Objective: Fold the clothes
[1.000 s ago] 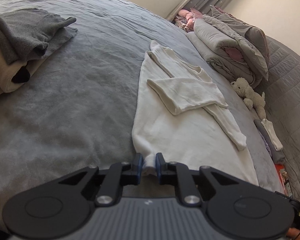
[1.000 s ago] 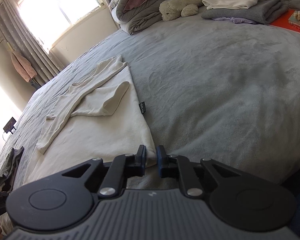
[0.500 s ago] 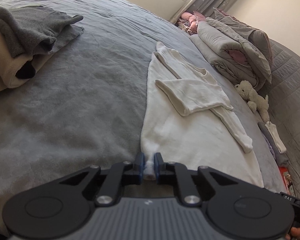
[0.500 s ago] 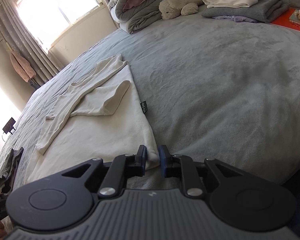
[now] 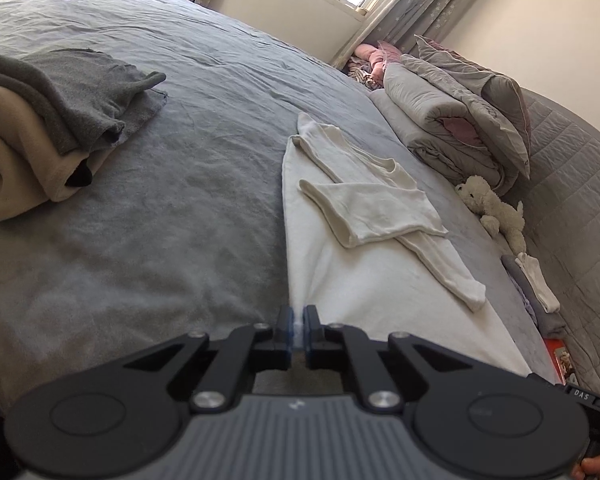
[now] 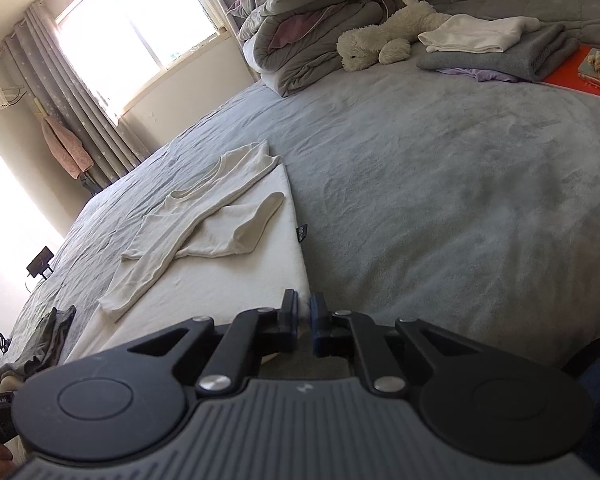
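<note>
Gripping the near hem corners of the white shirt (image 5: 380, 280), the left gripper (image 5: 296, 330) and right gripper (image 6: 304, 320) pinch narrow on the grey bed (image 5: 160, 240).

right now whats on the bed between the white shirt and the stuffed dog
Nothing: bare grey bedspread separates the white shirt from the stuffed dog, clearest in the right wrist view.
</note>
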Tool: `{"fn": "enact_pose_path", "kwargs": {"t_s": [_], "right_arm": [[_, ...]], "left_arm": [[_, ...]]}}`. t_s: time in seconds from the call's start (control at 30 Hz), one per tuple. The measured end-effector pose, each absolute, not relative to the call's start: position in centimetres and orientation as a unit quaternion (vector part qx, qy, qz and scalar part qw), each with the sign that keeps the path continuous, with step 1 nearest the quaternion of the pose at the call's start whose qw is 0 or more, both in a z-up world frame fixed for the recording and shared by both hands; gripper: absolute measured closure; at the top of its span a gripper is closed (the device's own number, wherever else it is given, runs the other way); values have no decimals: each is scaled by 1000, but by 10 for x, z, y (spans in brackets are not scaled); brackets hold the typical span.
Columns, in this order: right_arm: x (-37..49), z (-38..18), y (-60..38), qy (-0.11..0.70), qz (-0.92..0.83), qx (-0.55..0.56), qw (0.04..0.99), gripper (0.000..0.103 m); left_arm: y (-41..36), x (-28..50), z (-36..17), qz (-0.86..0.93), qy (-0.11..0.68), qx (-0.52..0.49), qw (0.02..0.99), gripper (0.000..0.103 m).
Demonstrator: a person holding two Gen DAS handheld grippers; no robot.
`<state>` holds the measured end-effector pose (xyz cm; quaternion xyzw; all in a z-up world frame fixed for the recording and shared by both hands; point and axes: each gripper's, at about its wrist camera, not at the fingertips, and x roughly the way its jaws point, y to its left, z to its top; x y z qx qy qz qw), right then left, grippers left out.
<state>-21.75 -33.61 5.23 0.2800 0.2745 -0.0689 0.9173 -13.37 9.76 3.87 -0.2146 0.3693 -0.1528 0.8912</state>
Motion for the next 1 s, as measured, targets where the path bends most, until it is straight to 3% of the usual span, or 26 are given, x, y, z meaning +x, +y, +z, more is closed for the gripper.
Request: {"fn": "enact_pose_path", "kwargs": {"t_s": [0.3,0.47,1.0], "right_arm": [[-239,60,-338,289,-73,290,910,95],[-223,35,-332,334,-91,267,899,95],[-220,28,-327,325,-102,237,910,95]], "left_arm": [[87,-160,44,-153,354,-140,912,98],[75,-145,29,-127,362,-81,920,97],[66,-152,21,-115,351,-28,929,88]]}}
